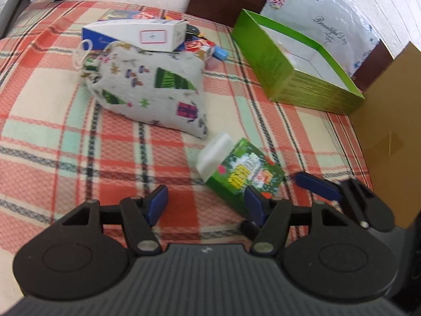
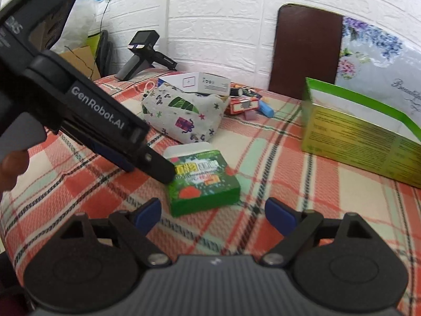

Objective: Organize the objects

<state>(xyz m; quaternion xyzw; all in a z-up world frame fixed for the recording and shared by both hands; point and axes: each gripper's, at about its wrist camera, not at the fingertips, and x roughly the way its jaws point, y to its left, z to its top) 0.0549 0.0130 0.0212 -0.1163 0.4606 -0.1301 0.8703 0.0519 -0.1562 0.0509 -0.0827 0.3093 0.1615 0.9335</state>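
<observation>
On a plaid-covered bed (image 2: 276, 158) against a white brick wall, a small green carton (image 2: 204, 181) lies mid-bed, short of the open green box (image 2: 363, 142). Both the left gripper (image 1: 206, 201) and right gripper (image 2: 213, 212) gape empty; best straddle the carton's long sides squarely.

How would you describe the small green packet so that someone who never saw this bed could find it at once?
Start at the big open lime-green box on the plaid blanket. Nearer the camera, just in front of the printed fabric pouch, lies the small green packet. Unlike its neighbours, it is flat and dark green, with a white flap at one end.
</observation>
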